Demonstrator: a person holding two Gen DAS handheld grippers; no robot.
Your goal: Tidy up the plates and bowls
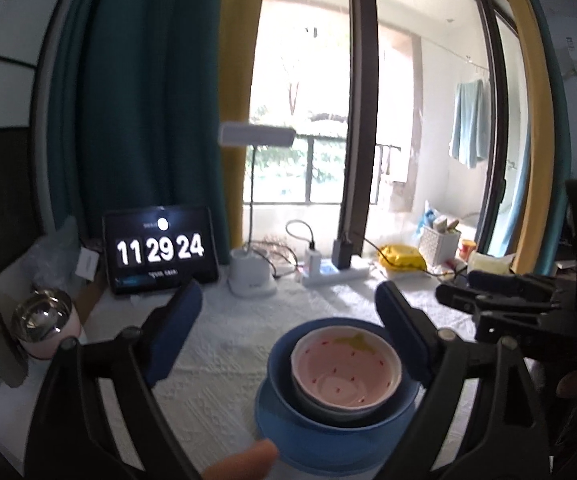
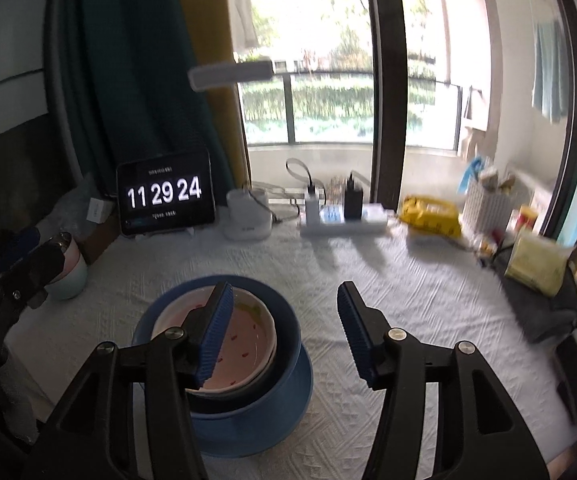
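A stack stands on the white tablecloth [image 2: 368, 280]: a blue plate [image 1: 328, 448] at the bottom, a blue bowl [image 1: 392, 404] on it, and a white bowl with a pink, red-speckled inside [image 1: 344, 376] nested in that. My left gripper [image 1: 290, 332] hangs open above the stack, nothing between its blue pads; the stack lies under its right finger [image 1: 404, 332]. In the right wrist view my right gripper [image 2: 284, 320] is open and empty too. Its left finger [image 2: 216, 332] covers part of the pink bowl [image 2: 248, 340] inside the blue bowl [image 2: 288, 328].
A steel-lined pink bowl [image 1: 42, 320] sits at the table's left edge. Along the back stand a tablet clock [image 2: 164, 196], a lamp base [image 2: 246, 220], a power strip [image 2: 340, 220], a yellow bag [image 2: 432, 212] and a white basket [image 2: 488, 204]. A person's fingertip [image 1: 244, 460] shows below.
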